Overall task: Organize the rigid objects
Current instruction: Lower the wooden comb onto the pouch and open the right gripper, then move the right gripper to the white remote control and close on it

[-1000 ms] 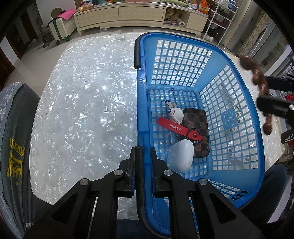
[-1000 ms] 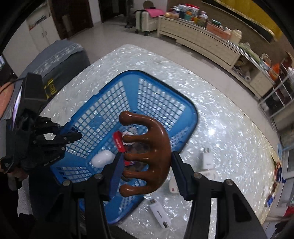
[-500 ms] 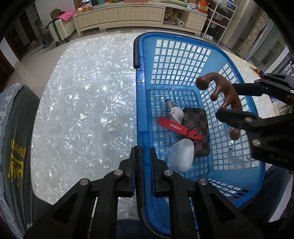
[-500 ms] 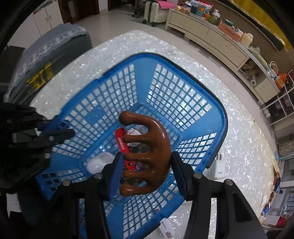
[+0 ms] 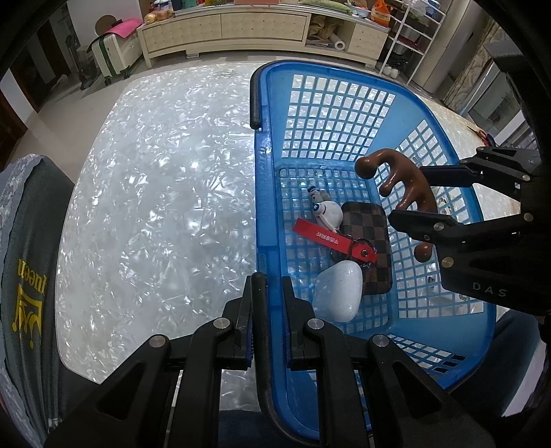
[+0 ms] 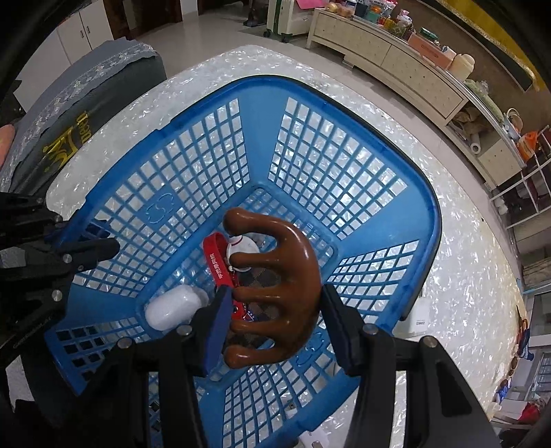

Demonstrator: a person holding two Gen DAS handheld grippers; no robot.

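Left gripper (image 5: 267,293) clamped on basket (image 5: 263,193) rim. Right gripper (image 5: 418,194) holds brown massager (image 5: 409,182) above the wallet (image 5: 370,241), red strap (image 5: 330,237), white case (image 5: 339,293) inside.

From my feed I see a pearly white desk (image 5: 165,193), with a long cream sideboard (image 5: 261,31) against the far wall and a white suitcase (image 5: 115,57) with a pink top left of it. A grey cushion (image 6: 86,100) with gold lettering, possibly a chair back, sits at the desk's edge, and a white wire rack (image 5: 409,41) stands right of the sideboard.
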